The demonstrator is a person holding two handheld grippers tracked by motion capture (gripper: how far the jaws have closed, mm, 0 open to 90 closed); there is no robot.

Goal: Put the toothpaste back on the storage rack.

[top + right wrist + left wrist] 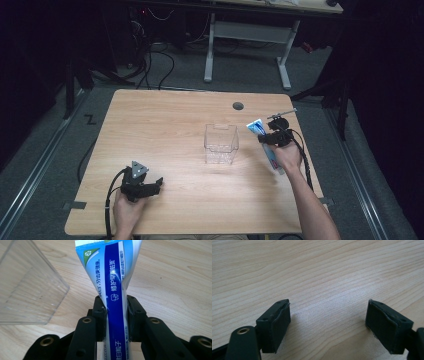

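A blue and white toothpaste tube (113, 277) is clamped between the jaws of my right gripper (115, 312), which is shut on it. In the high view the right gripper (272, 135) holds the tube (257, 127) above the table's right side, just right of a clear plastic box (220, 144). That box (27, 287) stands to the left in the right gripper view. My left gripper (159, 184) rests low over the table near its front left, and its jaws stand wide apart over bare wood (328, 320) with nothing between them.
The light wooden table (165, 125) has a round cable hole (238, 106) at the back. A white-legged desk (250, 35) and cables stand on the grey floor behind. The table's edges are close to both hands at the front and right.
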